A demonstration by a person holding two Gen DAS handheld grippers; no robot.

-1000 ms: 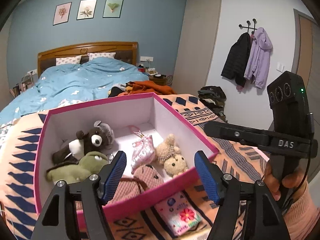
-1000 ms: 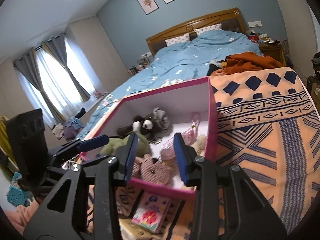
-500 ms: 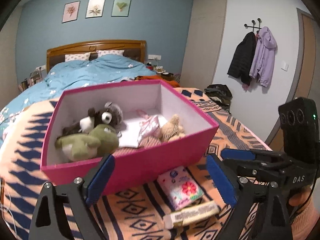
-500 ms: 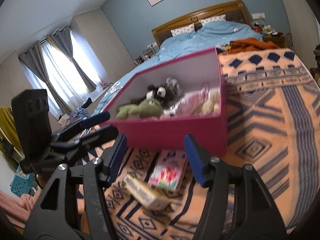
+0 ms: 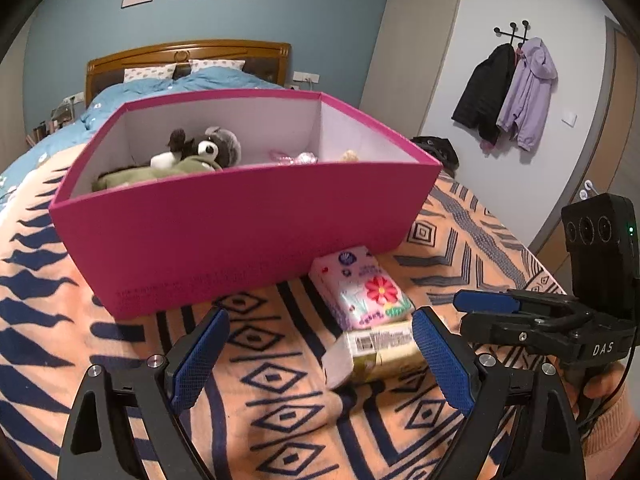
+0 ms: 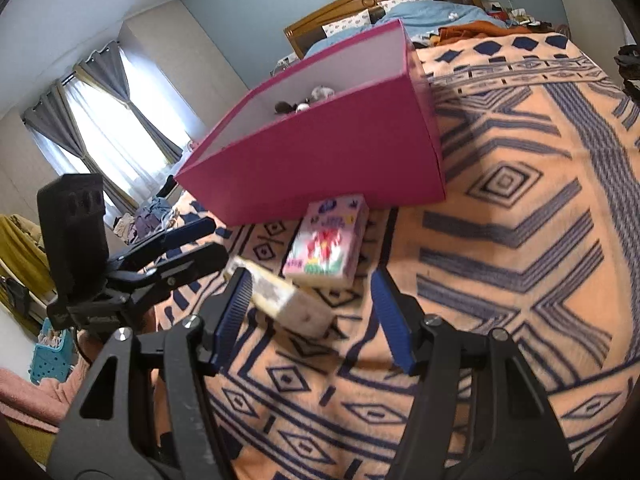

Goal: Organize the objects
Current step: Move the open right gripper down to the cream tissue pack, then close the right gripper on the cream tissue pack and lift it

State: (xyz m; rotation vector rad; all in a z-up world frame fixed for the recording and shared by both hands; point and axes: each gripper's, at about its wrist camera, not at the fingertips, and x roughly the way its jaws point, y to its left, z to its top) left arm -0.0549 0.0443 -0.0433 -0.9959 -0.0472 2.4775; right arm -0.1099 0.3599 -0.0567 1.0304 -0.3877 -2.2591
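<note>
ok so everything here is relative to the pink box (image 5: 240,224), which sits on the orange/navy patterned blanket (image 5: 280,400). inside it, against the left half, there's a dark plush w/ a white snout (image 5: 204,148) lying on top of a green plush (image 5: 160,170). something shiny pink (image 5: 298,158) and a tan bit just peek over the front wall towards the right, can't tell more than that.

right in front of the box's near wall, touching or almost, is a pink tissue pack w/ a red flower (image 5: 362,292). just past that, further from the box, lies a pale cream carton w/ a barcode label (image 5: 376,354), butted up against the pack's near end.

left gripper (image 5: 320,360) is wide open, nothing in it, hovering low over the blanket in front of the box; its right pad sits just beside the carton's right end. right gripper (image 6: 312,312) also spread wide, empty, and the carton (image 6: 280,300) lies betw its fingers, nearer the left pad, looks abt touching but blurry so can't say. tissue pack (image 6: 326,246) is just beyond its tips, box (image 6: 320,148) behind that.

bed w/ blue duvet (image 5: 132,92) is behind the box.
</note>
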